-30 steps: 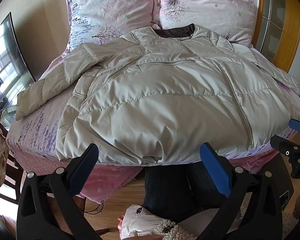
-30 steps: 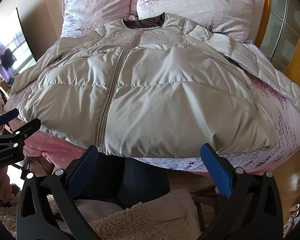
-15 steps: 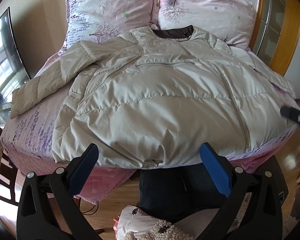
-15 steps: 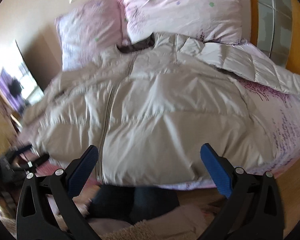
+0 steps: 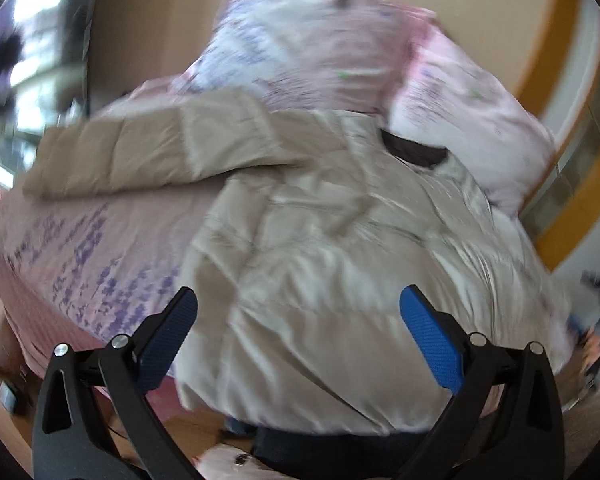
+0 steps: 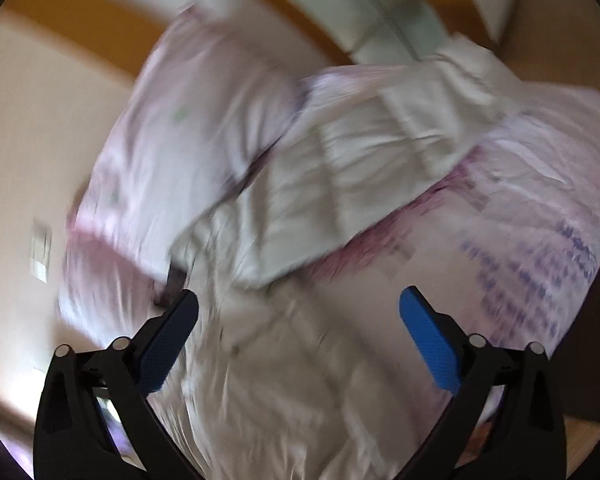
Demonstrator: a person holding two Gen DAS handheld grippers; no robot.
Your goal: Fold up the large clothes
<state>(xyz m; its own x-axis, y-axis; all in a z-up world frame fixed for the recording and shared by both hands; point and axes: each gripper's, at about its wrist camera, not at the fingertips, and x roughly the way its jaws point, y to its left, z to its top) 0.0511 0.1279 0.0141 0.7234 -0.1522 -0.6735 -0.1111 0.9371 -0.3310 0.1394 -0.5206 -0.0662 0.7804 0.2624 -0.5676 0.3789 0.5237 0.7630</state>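
A large beige puffer jacket (image 5: 340,248) lies spread, front up, on a bed. Its left sleeve (image 5: 152,148) stretches out to the left. My left gripper (image 5: 298,328) is open and empty, above the jacket's lower left part. In the blurred right wrist view the jacket's body (image 6: 284,360) and its right sleeve (image 6: 380,148) show. My right gripper (image 6: 298,328) is open and empty, over the jacket near the right shoulder. The dark collar lining (image 5: 416,152) shows at the neck.
The bed has a pink sheet with purple flowers (image 5: 80,248) and two pink pillows (image 5: 300,44) at the head. A dark screen (image 5: 40,40) stands at the left. A wooden headboard (image 5: 568,184) is at the right. Both views are motion-blurred.
Both grippers have swung forward and outward over the bed: the left towards the left sleeve side, the right, tilting, towards the right sleeve and pillow. Both stay open. The jacket has not moved.
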